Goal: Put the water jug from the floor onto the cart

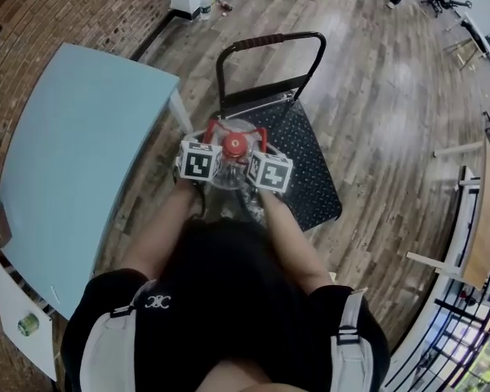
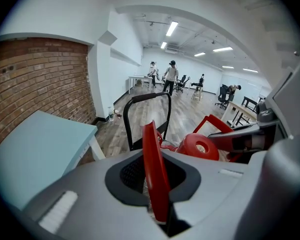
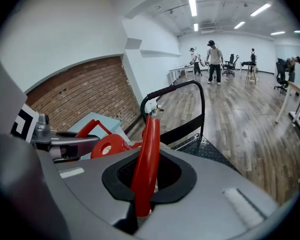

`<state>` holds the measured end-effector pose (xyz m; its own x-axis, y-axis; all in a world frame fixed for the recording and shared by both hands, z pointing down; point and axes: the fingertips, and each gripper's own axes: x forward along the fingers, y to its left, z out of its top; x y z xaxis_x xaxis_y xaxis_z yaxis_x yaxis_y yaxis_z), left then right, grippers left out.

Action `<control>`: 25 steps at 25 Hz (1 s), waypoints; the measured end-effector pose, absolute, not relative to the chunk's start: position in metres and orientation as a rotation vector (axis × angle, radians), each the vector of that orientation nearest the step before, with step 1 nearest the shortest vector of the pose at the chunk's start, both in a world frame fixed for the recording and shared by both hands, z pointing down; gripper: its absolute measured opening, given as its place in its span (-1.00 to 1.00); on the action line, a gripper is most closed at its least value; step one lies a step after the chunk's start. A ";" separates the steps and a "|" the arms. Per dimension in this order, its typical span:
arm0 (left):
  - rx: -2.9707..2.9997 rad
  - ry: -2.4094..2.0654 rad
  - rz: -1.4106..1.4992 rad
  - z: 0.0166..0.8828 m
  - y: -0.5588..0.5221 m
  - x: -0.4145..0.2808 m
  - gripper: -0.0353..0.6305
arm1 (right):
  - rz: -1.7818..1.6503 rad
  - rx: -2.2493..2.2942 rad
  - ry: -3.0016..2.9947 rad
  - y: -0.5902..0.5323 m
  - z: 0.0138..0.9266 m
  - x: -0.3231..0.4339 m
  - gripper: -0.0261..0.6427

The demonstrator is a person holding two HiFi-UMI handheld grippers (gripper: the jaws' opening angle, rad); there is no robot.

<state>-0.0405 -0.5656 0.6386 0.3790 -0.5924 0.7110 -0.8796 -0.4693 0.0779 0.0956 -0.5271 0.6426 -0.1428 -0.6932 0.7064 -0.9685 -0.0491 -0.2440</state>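
In the head view a clear water jug [image 1: 229,172] with a red cap [image 1: 233,144] hangs between my two grippers, over the near end of the black cart deck [image 1: 312,182]. My left gripper [image 1: 206,149] is shut on the jug's red handle [image 2: 154,169] on the left side. My right gripper [image 1: 261,155] is shut on the red handle [image 3: 146,159] on the right side. The red cap [image 2: 198,146] shows between them in the left gripper view, and the cap [image 3: 109,146] is in the right gripper view too. The cart's push handle [image 1: 271,42] stands at the far end. The jug's lower part is hidden.
A light blue table [image 1: 82,162] stands close on the left, against a brick wall [image 1: 57,6]. Wooden tables [image 1: 482,219] line the right side. A small bottle [image 1: 204,6] sits by a white pillar. People [image 2: 170,76] stand far down the room on the wood floor.
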 end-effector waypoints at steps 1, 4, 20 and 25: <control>2.204 -1.260 0.871 0.640 -0.573 -0.035 -0.81 | 1.030 1.765 -1.852 -0.534 0.645 0.100 -0.82; 2.216 -1.227 0.900 0.653 -0.593 -0.023 -0.81 | 1.067 1.778 -1.812 -0.552 0.656 0.111 -0.82; 2.271 -0.954 0.906 0.741 -0.650 0.043 -0.79 | 1.213 1.874 -1.551 -0.584 0.751 0.170 -0.82; 2.274 -0.905 0.898 0.774 -0.657 0.055 -0.79 | 1.190 1.879 -1.482 -0.587 0.774 0.179 -0.83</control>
<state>0.0551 -0.6575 0.7737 0.5551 -0.3879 0.7358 -0.7387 -0.6365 0.2217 0.1793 -0.5875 0.7741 0.0429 -0.5365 0.8428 -0.9388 -0.3102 -0.1496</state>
